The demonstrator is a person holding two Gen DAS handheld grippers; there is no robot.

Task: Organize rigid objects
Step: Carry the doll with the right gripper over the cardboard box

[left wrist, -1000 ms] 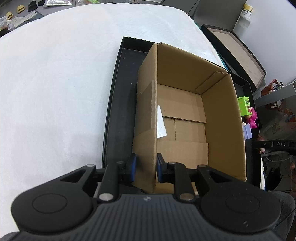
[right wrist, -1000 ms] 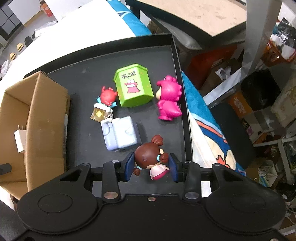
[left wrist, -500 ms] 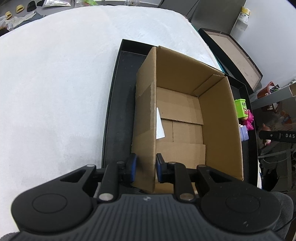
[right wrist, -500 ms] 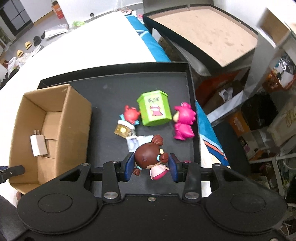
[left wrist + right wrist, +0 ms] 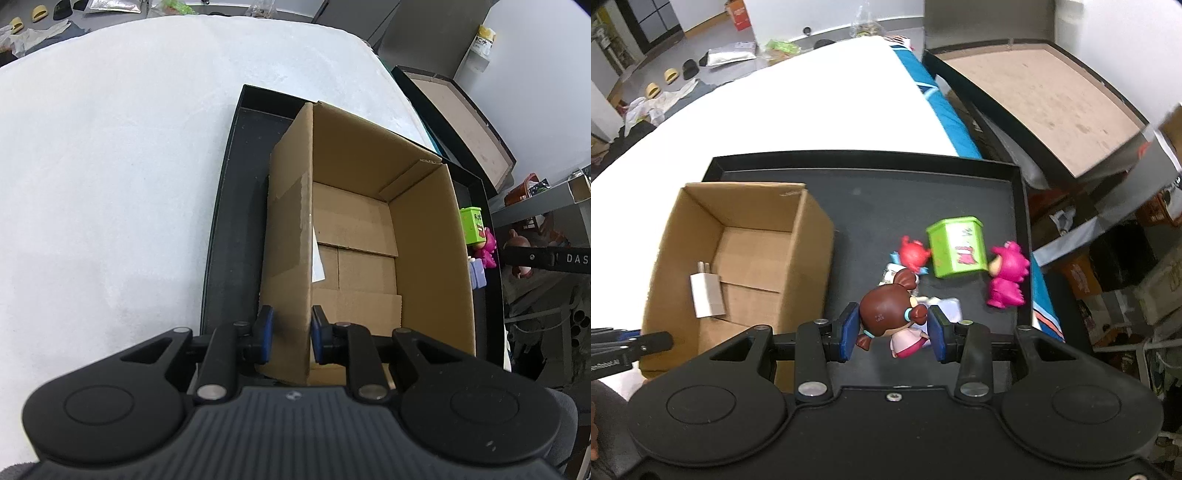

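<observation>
Lifted since the earlier frame, the right gripper (image 5: pixel 892 334) now carries the brown-haired doll (image 5: pixel 886 317) above the black tray (image 5: pixel 864 158), jaws clamped on its head; the cardboard box (image 5: pixel 738 258) sits at its 9 o'clock. Left gripper (image 5: pixel 289 334) hasn't moved, jaws pinched shut on the box wall (steadying it). Risks: round head slipping from the pads mid-carry, doll clipping the box rim, or landing on the white charger (image 5: pixel 706 294) inside.

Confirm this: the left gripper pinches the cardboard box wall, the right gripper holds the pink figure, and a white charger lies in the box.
One error: the right gripper holds the brown-haired doll, not the pink figure, which stands on the black tray, per the right wrist view.
</observation>
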